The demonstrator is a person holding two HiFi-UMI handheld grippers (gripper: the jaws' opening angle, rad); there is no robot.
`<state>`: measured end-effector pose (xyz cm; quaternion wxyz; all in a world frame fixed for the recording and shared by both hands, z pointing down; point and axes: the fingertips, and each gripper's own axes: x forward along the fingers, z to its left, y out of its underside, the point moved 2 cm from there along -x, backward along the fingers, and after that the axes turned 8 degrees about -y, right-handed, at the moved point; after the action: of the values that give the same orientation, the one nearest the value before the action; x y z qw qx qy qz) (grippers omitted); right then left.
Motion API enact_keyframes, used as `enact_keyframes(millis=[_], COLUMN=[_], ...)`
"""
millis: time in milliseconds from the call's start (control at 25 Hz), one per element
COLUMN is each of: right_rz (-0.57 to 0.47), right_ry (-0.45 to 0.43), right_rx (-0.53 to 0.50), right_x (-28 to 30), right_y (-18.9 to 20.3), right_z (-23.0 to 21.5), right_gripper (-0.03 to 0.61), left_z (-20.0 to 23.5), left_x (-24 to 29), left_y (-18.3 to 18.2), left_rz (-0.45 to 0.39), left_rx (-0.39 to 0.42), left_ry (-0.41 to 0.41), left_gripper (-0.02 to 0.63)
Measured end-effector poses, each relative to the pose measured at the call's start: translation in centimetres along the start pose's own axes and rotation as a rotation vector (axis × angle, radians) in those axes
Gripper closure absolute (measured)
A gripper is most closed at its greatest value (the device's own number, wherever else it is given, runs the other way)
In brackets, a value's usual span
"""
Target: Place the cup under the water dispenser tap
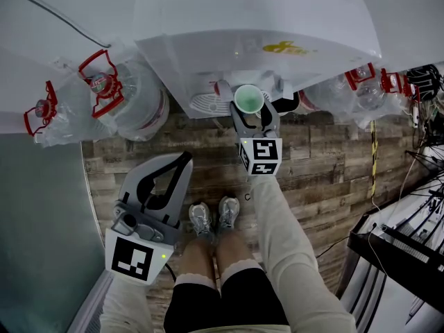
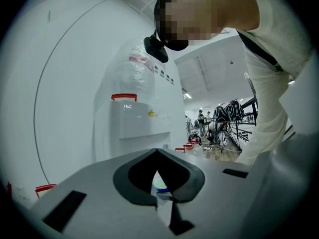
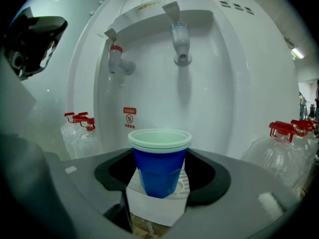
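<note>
A blue cup (image 3: 159, 171) with a pale green-white rim (image 1: 248, 99) sits between the jaws of my right gripper (image 3: 160, 156), which is shut on its sides. The cup is in the white water dispenser's (image 1: 257, 19) recess, its base low over the drip tray grille (image 3: 185, 182). It is roughly below the grey tap (image 3: 180, 41), and a red-capped tap (image 3: 119, 61) is to the left. In the head view the right gripper (image 1: 251, 116) reaches into the recess. My left gripper (image 1: 184, 159) hangs back over the wooden floor, its jaw tips (image 2: 157, 151) together and empty.
Large clear water bottles with red handles lie on the floor left (image 1: 132, 99) and right (image 1: 361, 89) of the dispenser. Cables (image 1: 374, 158) and a black stand (image 1: 395, 248) fill the right side. The person's feet (image 1: 211, 217) are just behind the grippers.
</note>
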<state>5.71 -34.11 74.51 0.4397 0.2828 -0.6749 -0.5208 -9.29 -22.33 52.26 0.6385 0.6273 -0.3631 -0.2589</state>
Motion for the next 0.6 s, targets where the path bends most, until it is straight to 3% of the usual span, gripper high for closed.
enact_keyframes(millis=[600], right_rz=[-0.014], right_ry=[-0.018], right_rx=[0.004], right_x=[0.21], right_y=[0.19], right_z=[-0.36], right_gripper=[0.280], left_z=[-0.71], left_x=[0.27], left_y=[0.53], left_rz=[0.015], left_rx=[-0.010], left_ry=[-0.015], left_gripper=[0.609])
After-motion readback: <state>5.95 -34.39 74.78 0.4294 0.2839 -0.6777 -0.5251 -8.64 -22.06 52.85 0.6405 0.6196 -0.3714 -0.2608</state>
